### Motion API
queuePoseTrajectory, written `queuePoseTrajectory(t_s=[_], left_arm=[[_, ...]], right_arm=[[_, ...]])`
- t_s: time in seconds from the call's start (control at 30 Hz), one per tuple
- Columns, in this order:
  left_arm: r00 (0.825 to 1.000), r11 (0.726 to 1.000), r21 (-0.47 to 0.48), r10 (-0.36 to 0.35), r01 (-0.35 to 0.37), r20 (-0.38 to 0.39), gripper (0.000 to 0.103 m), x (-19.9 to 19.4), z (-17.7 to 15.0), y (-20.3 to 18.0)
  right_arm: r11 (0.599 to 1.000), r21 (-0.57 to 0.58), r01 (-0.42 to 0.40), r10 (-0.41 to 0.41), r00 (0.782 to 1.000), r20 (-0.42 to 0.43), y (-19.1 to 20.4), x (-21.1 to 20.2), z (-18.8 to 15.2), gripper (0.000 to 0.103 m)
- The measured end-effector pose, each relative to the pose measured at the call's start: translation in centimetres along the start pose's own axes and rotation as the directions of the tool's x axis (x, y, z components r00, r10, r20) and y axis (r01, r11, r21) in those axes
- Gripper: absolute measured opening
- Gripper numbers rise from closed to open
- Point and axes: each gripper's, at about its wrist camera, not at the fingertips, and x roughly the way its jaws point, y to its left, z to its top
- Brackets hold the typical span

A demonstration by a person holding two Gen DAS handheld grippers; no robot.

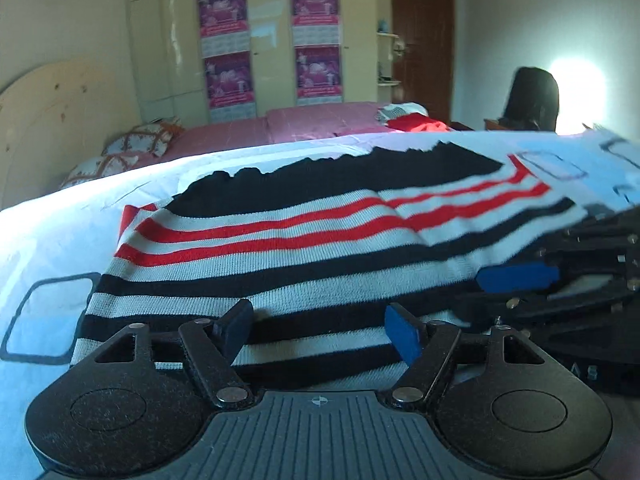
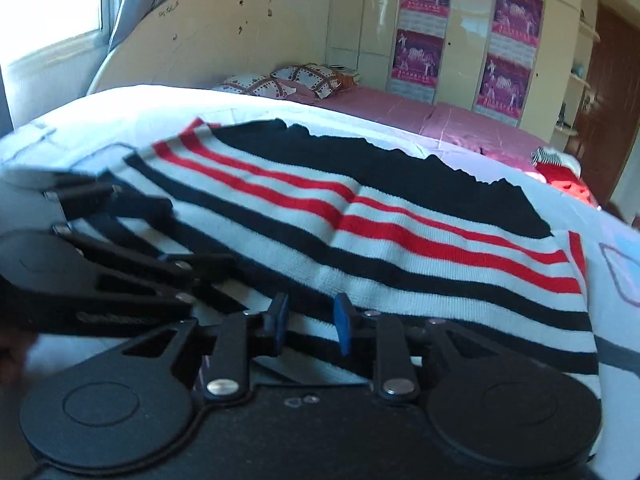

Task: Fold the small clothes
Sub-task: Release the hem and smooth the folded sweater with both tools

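A small knitted garment [image 1: 304,248] with black, white and red stripes lies spread on a white sheet [image 1: 48,232]; it also shows in the right wrist view [image 2: 400,240]. My left gripper [image 1: 320,328] is open, its blue-padded fingers [image 1: 402,336] over the garment's near edge. My right gripper [image 2: 310,322] is open with a narrower gap, also at the near edge. Each gripper shows in the other's view: the right gripper [image 1: 568,276] to the right, the left gripper [image 2: 132,248] to the left.
The sheet has dark square prints [image 1: 44,320]. Behind is a bed with a pink cover [image 1: 304,124], patterned pillows [image 2: 292,78], a red cloth [image 1: 416,123], a headboard [image 2: 208,40], a wardrobe with posters [image 1: 272,44] and a door [image 1: 420,36].
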Motion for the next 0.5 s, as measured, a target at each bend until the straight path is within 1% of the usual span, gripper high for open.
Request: queuePoseTrajectory(t_s=[0.07,0.13,0.2,0.3,0.37,0.4,0.43,0.47,0.5], left_arm=[[1.000,1.000,-0.007,0.000,0.000,-0.007,0.073,-0.6,-0.1,1.1],[1.000,0.999,-0.051,0.011,-0.012,-0.016,0.072,-1.0,-0.6,2.8],[0.999,0.995,-0.093,0.029,-0.031,-0.021,0.073,-1.6,-1.5,4.5],[0.999,0.985,-0.163,0.041,-0.046,-0.032,0.072,-2.5,-2.8,7.4],[0.999,0.979,-0.201,0.029,-0.034,-0.029,0.072,-3.0,-3.6,9.0],[0.999,0.979,-0.203,0.018,-0.023,-0.026,0.072,-3.1,-3.7,9.4],[0.999,0.980,-0.199,0.017,-0.022,-0.028,0.072,-3.1,-3.8,9.6],[0.999,0.982,-0.190,0.018,-0.023,-0.031,0.072,-3.0,-3.7,9.6],[0.999,0.983,-0.179,0.023,-0.029,-0.035,0.072,-2.8,-3.7,9.4]], right_arm=[[1.000,-0.006,0.027,-0.027,1.000,-0.005,-0.4,-0.6,-0.5,0.025],[0.997,-0.002,0.076,-0.076,0.997,-0.010,-1.6,-1.1,-0.8,0.025],[0.994,0.016,0.107,-0.107,0.994,-0.017,-3.5,-1.7,-1.2,0.025],[0.984,0.037,0.174,-0.173,0.984,-0.039,-6.4,-3.0,-2.4,0.025],[0.973,0.064,0.222,-0.218,0.974,-0.063,-8.5,-3.9,-3.4,0.026],[0.966,0.078,0.246,-0.240,0.968,-0.079,-9.5,-4.2,-4.1,0.026],[0.960,0.097,0.263,-0.255,0.963,-0.090,-10.5,-4.6,-4.8,0.023],[0.958,0.123,0.259,-0.248,0.964,-0.096,-11.4,-4.9,-5.5,0.023],[0.960,0.149,0.235,-0.224,0.970,-0.091,-12.0,-5.2,-6.0,0.022]])
